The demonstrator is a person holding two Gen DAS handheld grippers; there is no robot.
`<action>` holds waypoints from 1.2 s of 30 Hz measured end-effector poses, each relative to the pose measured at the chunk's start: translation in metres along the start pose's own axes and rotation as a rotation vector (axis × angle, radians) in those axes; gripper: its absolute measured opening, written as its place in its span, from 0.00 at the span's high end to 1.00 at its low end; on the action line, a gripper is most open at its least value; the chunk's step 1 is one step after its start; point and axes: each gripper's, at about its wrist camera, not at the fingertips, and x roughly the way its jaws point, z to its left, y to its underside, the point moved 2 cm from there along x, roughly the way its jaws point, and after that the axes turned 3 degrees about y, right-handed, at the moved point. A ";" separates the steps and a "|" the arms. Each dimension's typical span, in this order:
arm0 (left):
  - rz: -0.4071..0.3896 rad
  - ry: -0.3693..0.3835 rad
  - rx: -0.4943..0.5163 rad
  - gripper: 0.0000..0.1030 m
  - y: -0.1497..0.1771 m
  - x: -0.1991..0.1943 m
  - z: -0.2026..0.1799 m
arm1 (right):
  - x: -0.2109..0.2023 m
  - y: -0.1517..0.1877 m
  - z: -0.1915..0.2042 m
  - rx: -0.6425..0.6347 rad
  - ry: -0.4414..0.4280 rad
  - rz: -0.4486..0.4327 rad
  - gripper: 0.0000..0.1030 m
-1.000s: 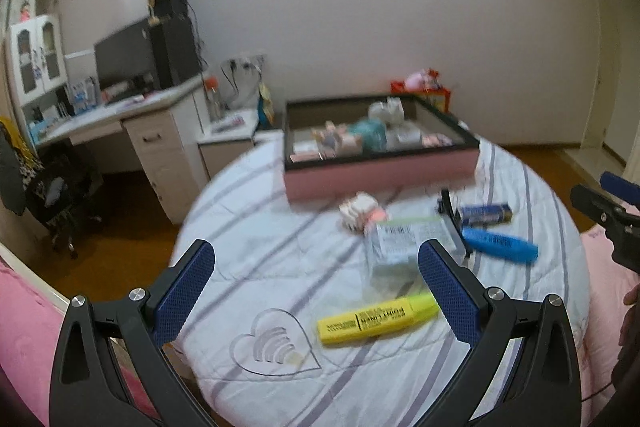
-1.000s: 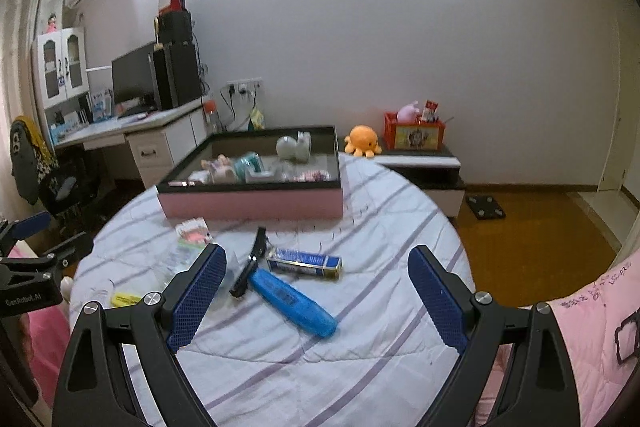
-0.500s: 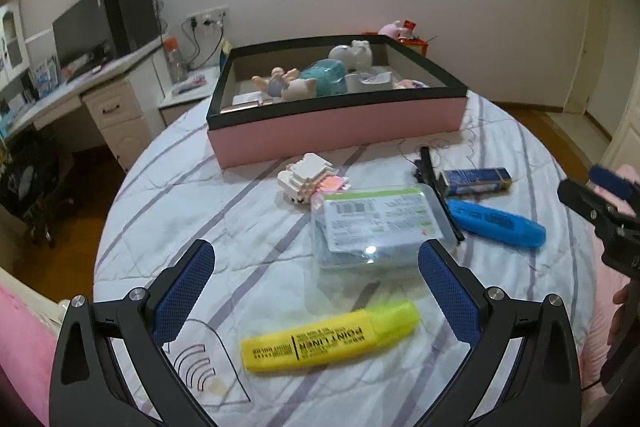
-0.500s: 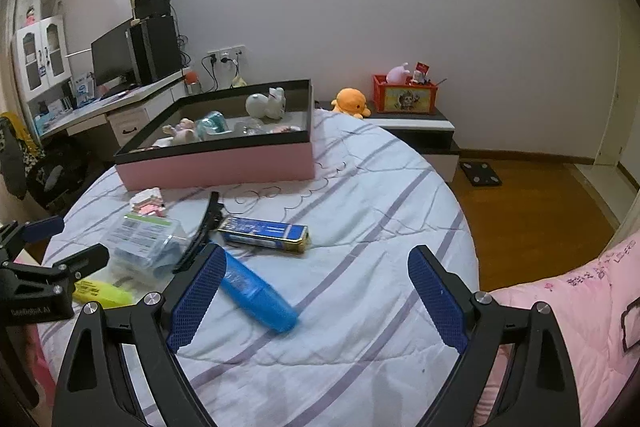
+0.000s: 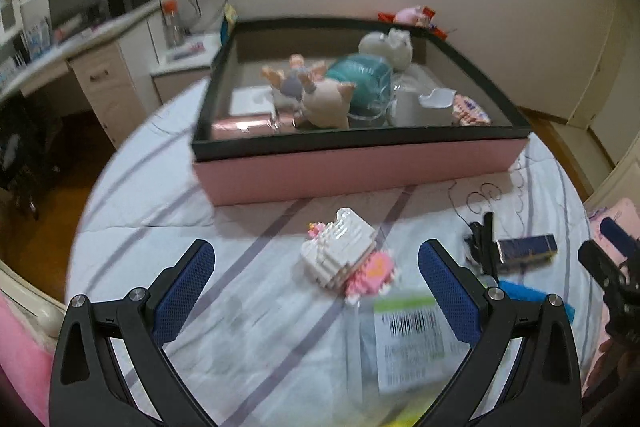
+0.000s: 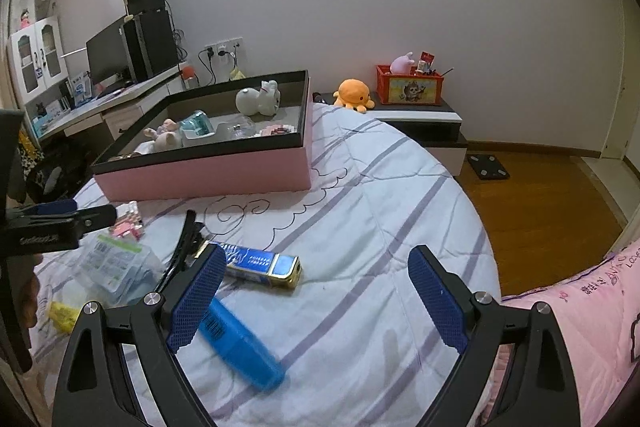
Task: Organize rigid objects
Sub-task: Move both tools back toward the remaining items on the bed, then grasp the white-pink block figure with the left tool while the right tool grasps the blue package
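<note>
My left gripper [image 5: 316, 291] is open and hangs just above a white and pink brick model [image 5: 344, 259], which lies between its fingers on the striped bedcover. A clear plastic pack with a barcode label [image 5: 408, 335] lies right below it. Behind stands the pink box with a black rim [image 5: 360, 167], holding toys. My right gripper [image 6: 316, 299] is open over the cover. Its left finger is above a blue highlighter [image 6: 240, 347], with a blue and gold box [image 6: 260, 263] just beyond. A black hair clip [image 6: 180, 251] and a yellow highlighter [image 6: 62, 311] lie to the left.
A low cabinet [image 6: 420, 123] beyond the bed carries an orange plush octopus [image 6: 354, 93] and a red crate [image 6: 408, 85]. A desk with a monitor [image 6: 108, 59] stands at the left. A scale [image 6: 488, 167] lies on the wooden floor. A pink quilt [image 6: 580, 307] borders the right.
Both grippers moved forward and down toward the bed. The left one passed from the yellow highlighter, over the plastic pack, to the brick model. The right one closed in on the blue highlighter.
</note>
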 end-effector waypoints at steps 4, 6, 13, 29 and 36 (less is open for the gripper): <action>0.073 -0.035 0.005 0.00 -0.003 0.028 0.001 | 0.013 -0.002 -0.002 0.005 -0.003 0.022 0.09; 0.074 -0.029 0.007 0.00 -0.003 0.033 0.004 | 0.018 -0.004 -0.002 0.006 -0.007 0.032 0.09; 0.043 0.012 0.029 0.32 -0.001 0.026 0.013 | 0.028 -0.006 0.005 -0.016 -0.022 0.059 0.09; 0.064 -0.083 -0.029 0.12 0.014 0.013 0.044 | 0.027 0.001 0.004 -0.016 -0.010 0.086 0.09; 0.017 -0.108 0.007 0.51 0.017 0.009 0.043 | 0.032 0.003 0.005 -0.027 0.000 0.111 0.09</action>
